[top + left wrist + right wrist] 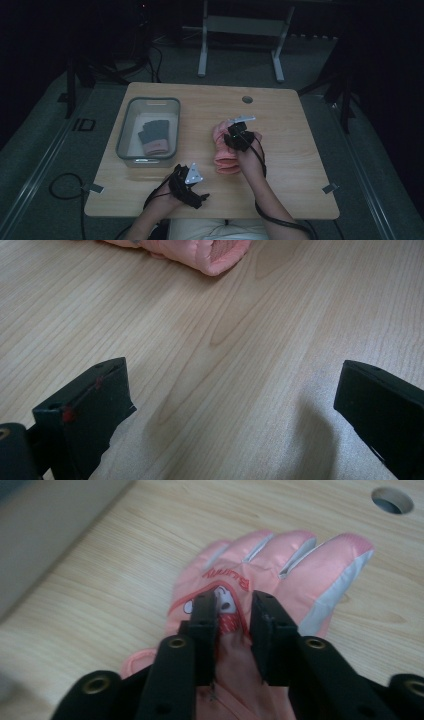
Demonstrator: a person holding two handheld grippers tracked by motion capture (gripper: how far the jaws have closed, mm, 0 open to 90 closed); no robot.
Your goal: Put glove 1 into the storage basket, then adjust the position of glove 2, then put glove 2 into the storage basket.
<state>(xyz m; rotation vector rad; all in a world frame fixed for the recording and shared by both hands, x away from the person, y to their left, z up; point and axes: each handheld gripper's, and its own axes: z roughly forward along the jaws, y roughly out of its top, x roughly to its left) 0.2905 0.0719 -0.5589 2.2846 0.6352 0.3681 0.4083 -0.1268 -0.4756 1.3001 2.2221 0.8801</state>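
Note:
A pink glove (226,161) lies flat on the wooden table (285,170), right of centre, its fingers pointing away from the person. My right gripper (234,132) rests on top of it. In the right gripper view the jaws of the right gripper (234,611) are shut on a fold of the pink glove (292,565) at its back, by the printed patch. My left gripper (190,182) hovers near the table's front edge. In the left gripper view the left gripper (235,390) stands open over bare wood, and the pink glove's cuff (200,252) lies ahead.
A grey plastic bin (123,135) stands at the table's left with a dark grey and pink glove (154,136) inside. A cable hole (247,99) sits near the far edge. The bin's wall (45,525) is close on the left in the right gripper view.

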